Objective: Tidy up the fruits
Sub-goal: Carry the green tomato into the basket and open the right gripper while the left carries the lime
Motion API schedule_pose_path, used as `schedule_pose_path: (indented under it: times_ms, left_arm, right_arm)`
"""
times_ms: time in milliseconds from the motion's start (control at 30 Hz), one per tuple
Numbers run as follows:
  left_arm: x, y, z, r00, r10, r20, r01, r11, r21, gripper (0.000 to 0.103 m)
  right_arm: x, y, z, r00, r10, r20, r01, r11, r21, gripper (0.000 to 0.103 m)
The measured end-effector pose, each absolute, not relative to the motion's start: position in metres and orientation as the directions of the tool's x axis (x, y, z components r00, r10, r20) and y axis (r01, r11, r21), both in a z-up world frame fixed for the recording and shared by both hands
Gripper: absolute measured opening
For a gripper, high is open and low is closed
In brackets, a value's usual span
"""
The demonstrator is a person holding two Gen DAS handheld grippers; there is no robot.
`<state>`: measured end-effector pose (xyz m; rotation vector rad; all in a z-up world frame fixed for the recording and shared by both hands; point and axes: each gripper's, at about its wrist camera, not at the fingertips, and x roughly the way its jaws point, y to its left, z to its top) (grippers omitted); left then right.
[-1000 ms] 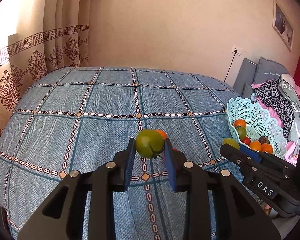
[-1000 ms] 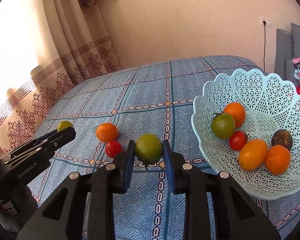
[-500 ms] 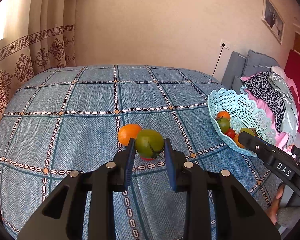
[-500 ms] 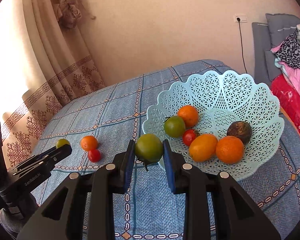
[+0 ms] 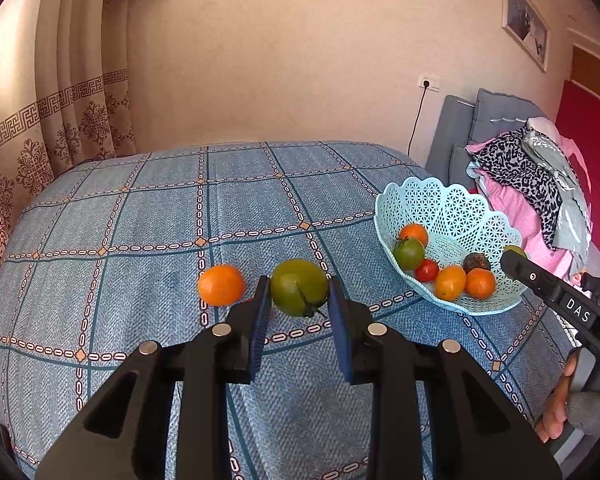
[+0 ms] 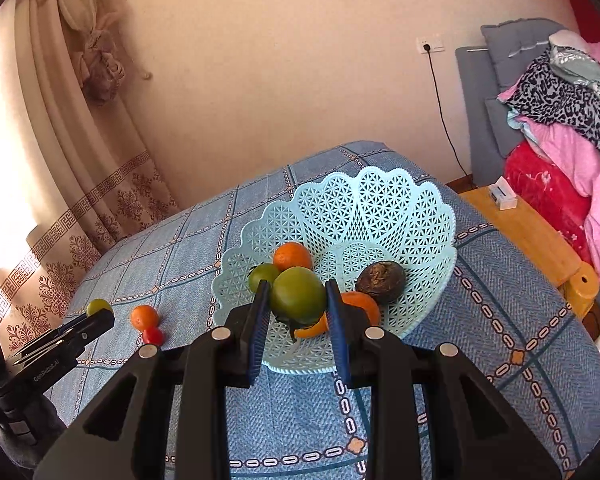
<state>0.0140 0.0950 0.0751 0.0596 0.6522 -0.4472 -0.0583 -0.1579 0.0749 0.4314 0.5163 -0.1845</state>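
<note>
Green tomato in your left gripper [image 5: 299, 312]: you have a green tomato [image 5: 299, 287] pinched between the blue pads, stem end toward the camera, held above the bedspread.
Green tomato in your right gripper [image 6: 296, 314]: its fingers are closed onto a second green tomato [image 6: 298, 296], held over the near rim of the basket [image 6: 420, 208].
Basket: pale blue lattice plastic with a scalloped edge, sitting on the right side of the bed; inside you can see an orange [image 6: 292, 256], a smaller green tomato [image 6: 262, 276], a dark wrinkled fruit [image 6: 381, 282] and more orange fruit partly hidden behind your right fingers.
Loose fruit: an orange fruit [image 5: 221, 285] lies on the cloth just left of your left gripper; in the right wrist view a small red tomato [image 6: 153, 335] touches it.
Surface: a blue woven bedspread [image 5: 140, 220] with a chain-pattern grid.
Room: beige wall, patterned curtain [image 5: 40, 128] on the left (tied back high up), wall socket [image 6: 431, 45] with a cord, grey cushions and piled clothes [image 6: 564, 120] on the right.
In the way: nothing lies between the right-hand tomato and the basket bowl.
</note>
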Motion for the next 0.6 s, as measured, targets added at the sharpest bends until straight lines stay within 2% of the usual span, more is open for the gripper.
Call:
schedule_pose_path:
  times_ms: [600]
  left_arm:
    - [0.0, 0.032, 0.098, 0.702, -0.438, -0.561, 0.52, 0.854, -0.016, 0.029]
  right_arm:
    - [-0.07, -0.197, 0.078, 0.862, -0.162, -0.481, 0.352, 0.873, 0.338, 0.028]
